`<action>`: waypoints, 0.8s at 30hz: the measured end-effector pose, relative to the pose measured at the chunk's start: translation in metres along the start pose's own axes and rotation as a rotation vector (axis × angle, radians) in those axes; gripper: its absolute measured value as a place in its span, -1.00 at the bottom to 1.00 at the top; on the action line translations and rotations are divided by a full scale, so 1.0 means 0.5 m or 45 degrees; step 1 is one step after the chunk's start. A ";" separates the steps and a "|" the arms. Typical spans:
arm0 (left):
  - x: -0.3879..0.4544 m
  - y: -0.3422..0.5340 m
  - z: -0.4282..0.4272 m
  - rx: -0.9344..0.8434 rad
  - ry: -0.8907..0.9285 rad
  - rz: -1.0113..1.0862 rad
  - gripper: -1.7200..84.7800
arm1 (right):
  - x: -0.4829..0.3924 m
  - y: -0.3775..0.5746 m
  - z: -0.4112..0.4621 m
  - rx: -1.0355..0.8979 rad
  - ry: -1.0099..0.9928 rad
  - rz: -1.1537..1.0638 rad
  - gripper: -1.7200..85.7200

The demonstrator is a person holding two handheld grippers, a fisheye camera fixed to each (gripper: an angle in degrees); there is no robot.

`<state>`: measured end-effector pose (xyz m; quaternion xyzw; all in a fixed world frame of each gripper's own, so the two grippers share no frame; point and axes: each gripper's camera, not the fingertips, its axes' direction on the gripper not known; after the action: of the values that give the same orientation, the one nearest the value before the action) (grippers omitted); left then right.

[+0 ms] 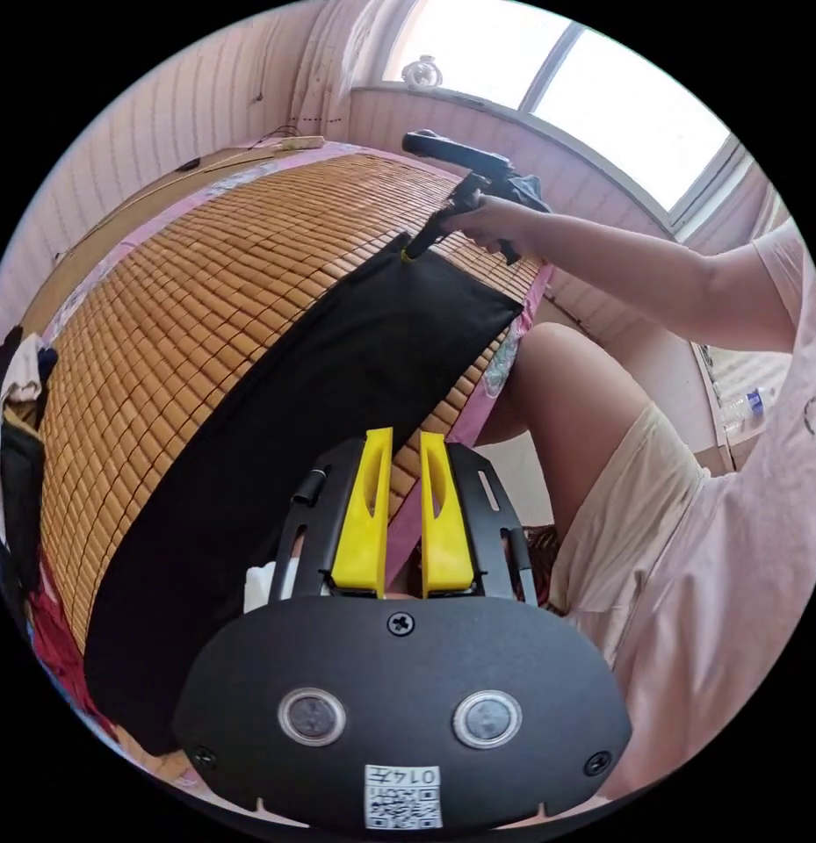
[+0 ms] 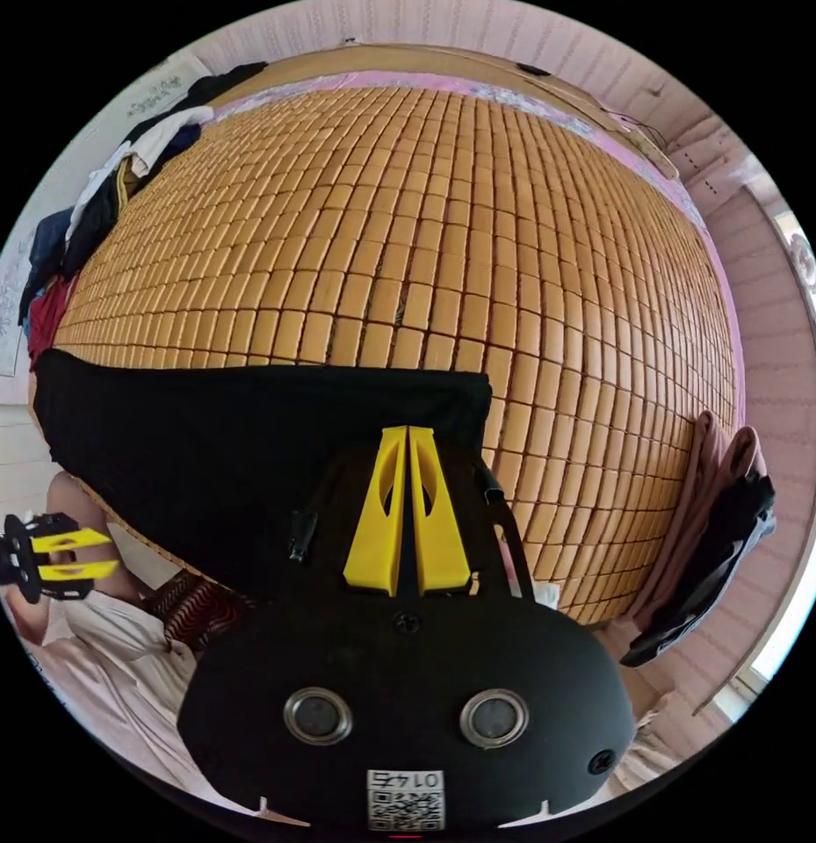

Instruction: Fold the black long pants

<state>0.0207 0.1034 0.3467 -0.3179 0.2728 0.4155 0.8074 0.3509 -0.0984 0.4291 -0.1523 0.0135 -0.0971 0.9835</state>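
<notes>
Pants (image 1: 285, 439) lie as one long flat strip on the mat (image 2: 478, 246), lengthwise fold looks done; crosswise folds left. Right gripper (image 2: 408, 435) jaws nearly together over the pants' corner, pinch unclear; left gripper (image 1: 406, 439) jaws slightly apart, holding nothing.

Black pants (image 2: 249, 439) on a tan, tiled bamboo mat (image 2: 443, 228) — yellow-jawed left gripper (image 1: 406, 437), pink striped walls (image 1: 162, 114).

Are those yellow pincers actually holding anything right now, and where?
The right gripper pinches the black pants at a corner of one end. The left gripper holds nothing.
</notes>
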 end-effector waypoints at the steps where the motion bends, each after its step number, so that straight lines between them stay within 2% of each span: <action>1: -0.027 0.042 -0.015 -0.013 -0.072 -0.070 -0.83 | -0.017 -0.014 0.013 -0.015 0.030 -0.050 -0.98; 4: -0.103 0.135 -0.032 -0.074 -0.207 -0.232 -0.83 | -0.044 -0.048 0.041 -0.051 0.034 -0.077 -0.98; 10: -0.167 0.221 0.017 -0.315 -0.126 -0.370 -0.85 | -0.092 -0.120 0.100 -0.143 0.037 -0.081 -0.98; 15: -0.150 0.268 0.021 -0.274 -0.243 -0.339 -0.86 | -0.131 -0.169 0.134 -0.209 0.140 0.017 -0.98; 18: -0.149 0.301 0.003 -0.194 -0.262 -0.363 -0.87 | -0.180 -0.149 0.091 -0.061 0.295 0.093 -0.98; 20: -0.147 0.320 -0.005 -0.114 -0.234 -0.386 -0.87 | -0.284 -0.117 0.061 0.113 0.101 -0.034 -0.98; 23: -0.151 0.341 0.007 -0.082 -0.215 -0.407 -0.87 | -0.475 -0.092 0.094 0.087 -0.227 -0.363 -0.98; 24: -0.152 0.346 0.013 -0.089 -0.215 -0.410 -0.87 | -0.511 -0.088 0.105 0.078 -0.263 -0.424 -0.98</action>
<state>-0.1627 0.1486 0.3547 -0.3491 0.1350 0.3155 0.8720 0.0951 -0.0740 0.4918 -0.1315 -0.1157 -0.2426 0.9542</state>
